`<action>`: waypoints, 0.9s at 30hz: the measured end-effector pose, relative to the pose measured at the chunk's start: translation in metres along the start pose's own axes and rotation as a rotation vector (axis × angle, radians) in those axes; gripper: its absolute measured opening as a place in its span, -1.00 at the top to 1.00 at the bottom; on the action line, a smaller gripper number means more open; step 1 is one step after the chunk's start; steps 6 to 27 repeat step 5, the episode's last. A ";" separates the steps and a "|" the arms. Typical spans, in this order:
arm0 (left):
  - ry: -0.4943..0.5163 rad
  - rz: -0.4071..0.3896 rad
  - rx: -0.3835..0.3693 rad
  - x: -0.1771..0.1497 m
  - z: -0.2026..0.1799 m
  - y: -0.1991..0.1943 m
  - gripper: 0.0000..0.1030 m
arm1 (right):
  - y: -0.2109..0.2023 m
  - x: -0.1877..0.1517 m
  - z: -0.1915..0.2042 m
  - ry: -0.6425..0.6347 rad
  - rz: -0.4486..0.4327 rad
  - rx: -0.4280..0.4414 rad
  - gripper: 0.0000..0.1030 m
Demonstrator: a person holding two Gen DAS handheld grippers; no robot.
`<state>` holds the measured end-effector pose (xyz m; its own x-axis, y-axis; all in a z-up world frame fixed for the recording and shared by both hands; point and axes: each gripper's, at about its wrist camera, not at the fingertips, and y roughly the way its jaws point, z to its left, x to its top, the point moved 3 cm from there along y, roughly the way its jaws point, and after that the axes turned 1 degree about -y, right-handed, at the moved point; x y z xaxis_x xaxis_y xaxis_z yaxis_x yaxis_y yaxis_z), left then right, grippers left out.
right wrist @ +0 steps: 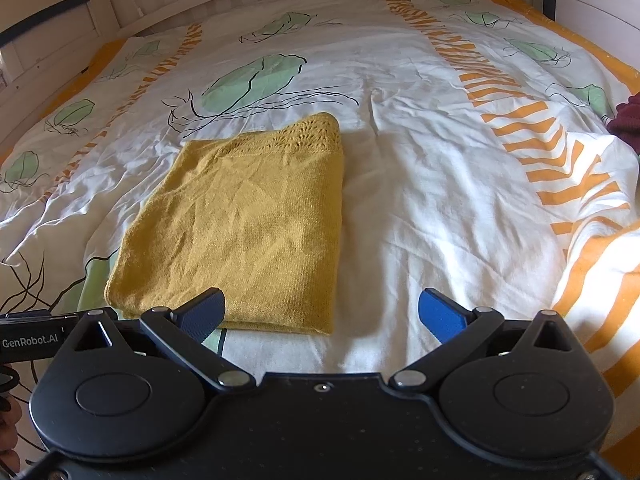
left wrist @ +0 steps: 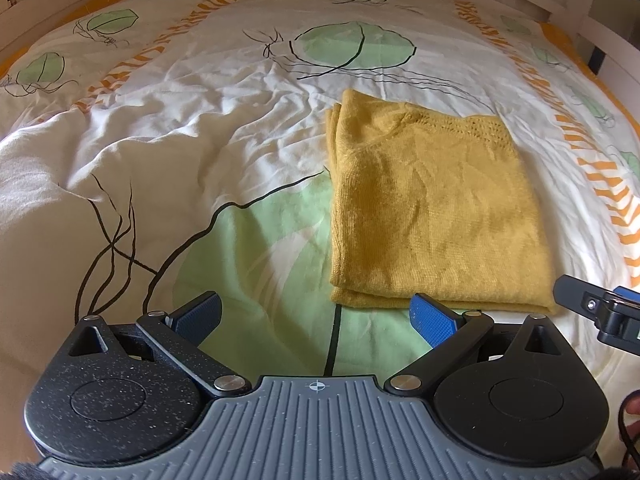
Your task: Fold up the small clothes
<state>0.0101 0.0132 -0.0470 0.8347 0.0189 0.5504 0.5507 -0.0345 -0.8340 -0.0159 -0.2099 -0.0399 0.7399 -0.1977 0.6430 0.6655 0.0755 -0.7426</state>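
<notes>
left gripper (left wrist: 316, 318): jaws apart, empty, near the sweater's front-left corner | sweater (left wrist: 428, 216): folded flat on the bedspread (left wrist: 160, 152) | right gripper (right wrist: 322, 314): jaws apart, empty | step: fold looks finished | next: probably the dark red garment (right wrist: 629, 120), far right, barely visible

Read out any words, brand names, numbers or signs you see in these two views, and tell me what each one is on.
"GenRobot.AI": white letters on the black body of the left gripper, at the right wrist view's left edge.
Crosshair sign, no letters: on the grey ribbed plate of that gripper.
Folded mustard-yellow knit garment and patterned bedsheet: no text.
</notes>
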 end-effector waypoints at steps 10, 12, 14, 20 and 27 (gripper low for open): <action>-0.008 0.002 -0.002 0.000 0.002 0.000 -0.97 | 0.002 0.000 0.001 0.004 0.006 0.002 -0.99; -0.008 0.002 -0.002 0.000 0.002 0.000 -0.97 | 0.002 0.000 0.001 0.004 0.006 0.002 -0.99; -0.008 0.002 -0.002 0.000 0.002 0.000 -0.97 | 0.002 0.000 0.001 0.004 0.006 0.002 -0.99; -0.008 0.002 -0.002 0.000 0.002 0.000 -0.97 | 0.002 0.000 0.001 0.004 0.006 0.002 -0.99; -0.008 0.002 -0.002 0.000 0.002 0.000 -0.97 | 0.002 0.000 0.001 0.004 0.006 0.002 -0.99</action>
